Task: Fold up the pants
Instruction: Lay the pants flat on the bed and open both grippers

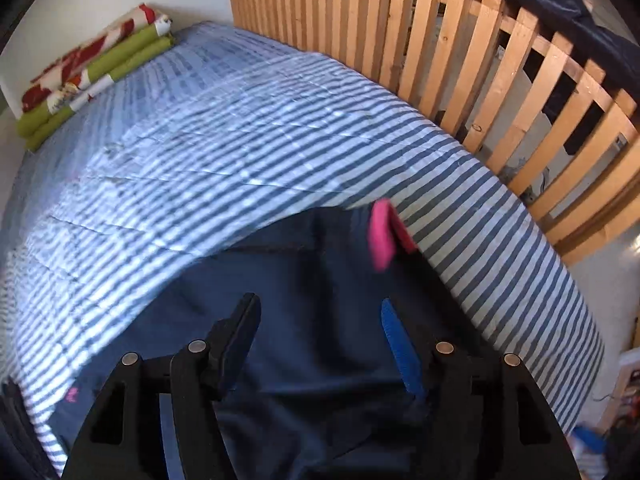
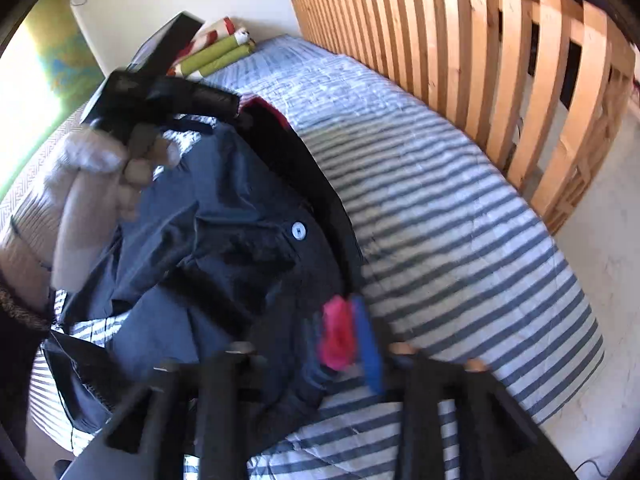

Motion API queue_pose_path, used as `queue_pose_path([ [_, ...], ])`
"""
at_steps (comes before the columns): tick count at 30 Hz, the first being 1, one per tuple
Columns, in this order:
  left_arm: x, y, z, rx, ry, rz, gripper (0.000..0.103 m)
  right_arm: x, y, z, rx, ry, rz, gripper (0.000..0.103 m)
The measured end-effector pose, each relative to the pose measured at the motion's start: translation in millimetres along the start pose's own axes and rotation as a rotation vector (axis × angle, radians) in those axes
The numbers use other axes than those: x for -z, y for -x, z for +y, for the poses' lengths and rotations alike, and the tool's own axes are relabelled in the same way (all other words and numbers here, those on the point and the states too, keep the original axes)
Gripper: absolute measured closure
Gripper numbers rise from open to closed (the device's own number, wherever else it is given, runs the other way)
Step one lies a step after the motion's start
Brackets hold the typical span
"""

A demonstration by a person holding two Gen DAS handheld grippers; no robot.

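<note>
I'm getting hard sunlight from the window point(image 2: 44, 40), blown out there; slat shadows stripe the bedspread point(image 1: 240, 152) beside the wooden railing point(image 1: 460, 64). Fisheye bends both views' edges, and motion blur smears the right view's foreground.

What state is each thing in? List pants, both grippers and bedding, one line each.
pants: unfolded, crumpled in a heap on the bed.
left gripper: open, over the pants, gripping nothing.
right gripper: at the edge of the pants; too blurred to tell open from shut.
striped bedspread: spread over the bed.
floral blanket: folded, at the far corner.
dark garment: draped over the wooden railing.
</note>
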State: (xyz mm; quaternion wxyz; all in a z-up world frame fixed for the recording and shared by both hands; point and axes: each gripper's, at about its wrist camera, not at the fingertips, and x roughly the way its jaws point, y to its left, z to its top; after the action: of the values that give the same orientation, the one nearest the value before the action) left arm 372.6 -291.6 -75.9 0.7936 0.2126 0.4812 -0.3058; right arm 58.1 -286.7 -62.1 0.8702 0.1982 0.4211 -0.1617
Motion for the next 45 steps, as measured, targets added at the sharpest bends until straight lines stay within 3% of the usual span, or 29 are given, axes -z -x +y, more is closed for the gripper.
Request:
queue_pose_path([
  [6,75,114,110,-0.064,0.091,-0.078,0.035,2,27,42,-0.039,0.102,-0.054,0.055],
  [11,194,192,201,-0.139,0.222,-0.104,0.030,16,39,99,-0.170,0.253,-0.033,0.052],
  [16,329,203,262,-0.184,0.344,0.002,0.029,50,27,184,-0.305,0.479,0.047,0.049],
  [20,402,191,287,-0.153,0.450,0.074,0.029,72,1,247,-0.364,0.606,0.128,0.047],
  [23,429,178,287,-0.092,0.494,0.075,0.029,85,-15,287,-0.366,0.672,0.163,0.047],
  [26,446,164,285,-0.024,0.537,0.079,0.029,95,-31,317,-0.307,0.746,0.158,0.047],
  [31,453,151,271,-0.005,0.523,0.084,0.029,94,-53,341,-0.270,0.792,0.159,0.048],
  [33,452,154,267,-0.006,0.513,0.072,0.029,95,-55,345,-0.282,0.807,0.182,0.065],
  [34,451,157,267,-0.010,0.512,0.066,0.029,96,-55,344,-0.286,0.815,0.208,0.097],
  [35,451,160,267,-0.011,0.516,0.057,0.029,98,-53,342,-0.302,0.820,0.219,0.101],
  [40,449,176,276,-0.014,0.546,0.025,0.029,116,-19,321,-0.351,0.871,0.200,0.101],
  [45,452,175,274,0.041,0.607,0.002,0.028,135,0,300,-0.344,0.918,0.211,0.101],
])
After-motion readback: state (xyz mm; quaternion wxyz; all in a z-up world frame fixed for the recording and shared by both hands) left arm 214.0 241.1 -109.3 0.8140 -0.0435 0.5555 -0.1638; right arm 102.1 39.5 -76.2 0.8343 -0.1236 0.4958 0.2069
